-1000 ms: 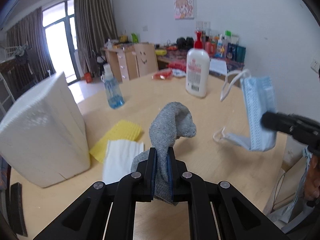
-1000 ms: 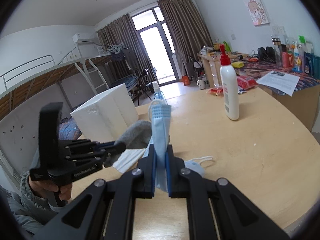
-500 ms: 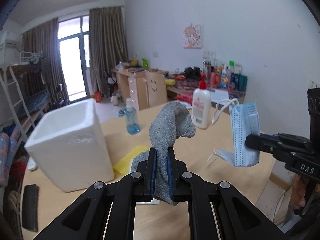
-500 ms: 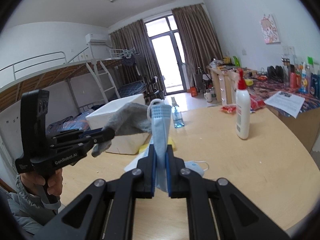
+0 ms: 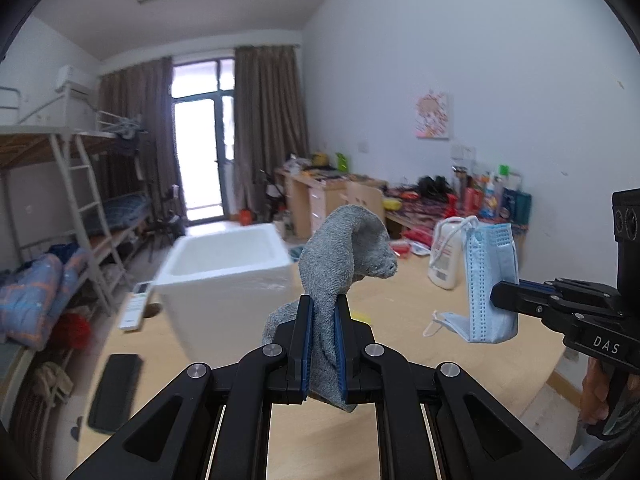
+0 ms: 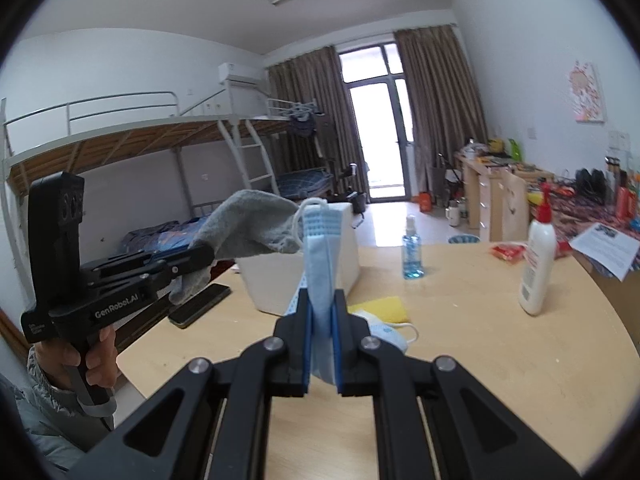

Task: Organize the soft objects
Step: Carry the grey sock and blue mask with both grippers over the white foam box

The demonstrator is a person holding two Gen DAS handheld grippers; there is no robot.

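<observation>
Left gripper [image 5: 323, 312]: clamps grey sock [image 5: 340, 248], marked "GenRobot.AI" (white lettering).
Right gripper [image 6: 321, 312]: pinches blue face mask [image 6: 320, 256], marked "DAS".

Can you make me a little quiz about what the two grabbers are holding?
1. True or false: the left gripper is shut on a grey sock.
2. What does the right gripper hold? A) yellow cloth B) blue mask C) lotion bottle
3. Fill in: behind both held things stands an open white ____ on the table.

Key: 1 true; 2 B; 3 box.
</observation>
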